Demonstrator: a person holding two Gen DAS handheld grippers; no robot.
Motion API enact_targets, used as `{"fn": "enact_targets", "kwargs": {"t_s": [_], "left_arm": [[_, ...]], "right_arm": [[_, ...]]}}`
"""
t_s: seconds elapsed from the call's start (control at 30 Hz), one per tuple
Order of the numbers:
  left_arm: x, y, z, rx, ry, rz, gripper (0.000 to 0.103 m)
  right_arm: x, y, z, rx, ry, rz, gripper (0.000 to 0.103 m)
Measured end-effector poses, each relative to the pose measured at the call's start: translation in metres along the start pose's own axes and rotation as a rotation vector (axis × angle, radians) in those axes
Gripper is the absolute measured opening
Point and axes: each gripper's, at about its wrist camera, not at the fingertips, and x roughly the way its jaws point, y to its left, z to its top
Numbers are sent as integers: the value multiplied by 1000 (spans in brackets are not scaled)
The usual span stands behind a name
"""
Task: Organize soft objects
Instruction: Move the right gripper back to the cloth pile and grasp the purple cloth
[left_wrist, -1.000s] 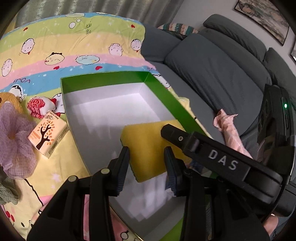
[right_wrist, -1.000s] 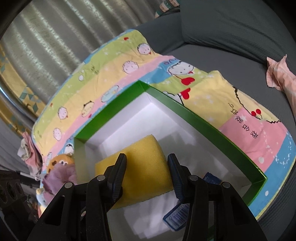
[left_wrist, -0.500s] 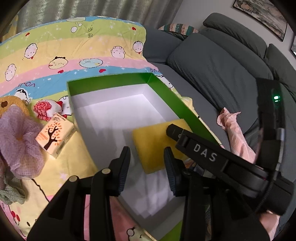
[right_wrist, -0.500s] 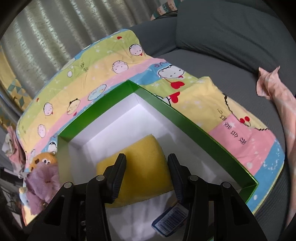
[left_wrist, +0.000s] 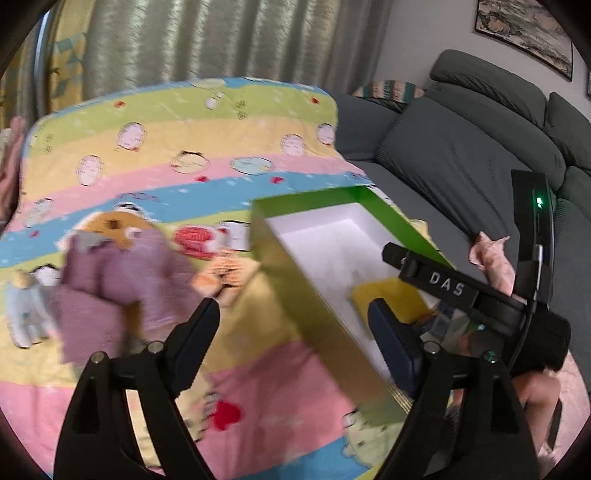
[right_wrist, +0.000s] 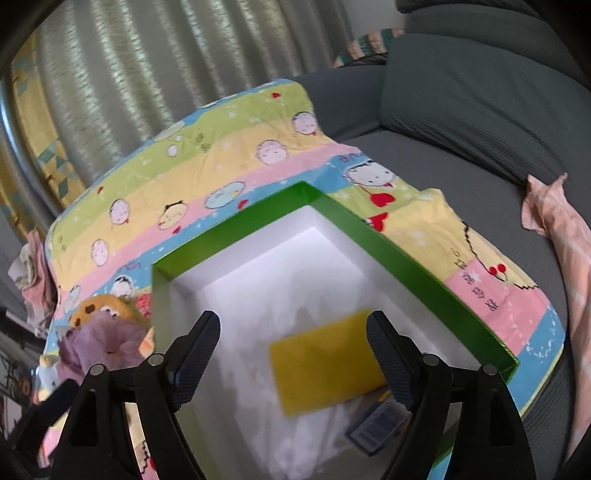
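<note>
- The purple mesh puff is lying at the left on the striped cartoon blanket, heaped against a brown plush toy. It is looking airy and squashy, so I judge it will crush flat under a pinch; taking a deep bite of its bunched middle seems safest.
- The small orange packet is sitting just beside the box's left wall. Blur is hiding its print.
- The left tongs are standing spread wide over the blanket and the near wall of the green box, having just been opening, with nothing pinched between them.
- The yellow sponge is lying flat on the white floor inside the box, toward the near right corner. It is likely light, springy and grippy; its short edges are offering the easiest hold.
- The right tongs are hanging spread above the sponge, having just been opening, with the pads clear of it.
- The letters "DAS" are showing on the right tongs' arm in the left view; a barcoded tag beside the sponge is too blurred to read.
</note>
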Motion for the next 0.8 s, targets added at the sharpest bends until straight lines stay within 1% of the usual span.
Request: {"fn": "enact_targets", "kwargs": {"t_s": [0.03,0.1,0.17,0.23,0.37,0.43,0.57,0.7,0.8], "left_arm": [[-6,5,-2,4,-10,29,84],[-20,19,-8,17,-35,111,84],[-32,39,-15,24,-43,198,85],[-41,58,-21,8,-41,246,85],[-58,104,-39,-52,-50,326,85],[-61,122,-48,-69,-48,361,85],[-58,163,-70,-127,-21,435,85],[-57,197,-84,-214,18,466,85],[-63,212,-88,-242,5,509,85]], "right_arm": [[0,4,-1,-13,-1,5,89],[-2,14,-2,-46,-11,18,91],[-6,25,-4,-74,-25,29,92],[-10,36,-7,-103,-37,44,93],[-17,63,-15,-190,-81,53,94],[-21,78,-19,-230,-92,73,95],[-23,112,-29,-290,-82,156,95],[-17,147,-41,-338,-46,223,96],[-8,176,-55,-402,-4,252,96]]}}
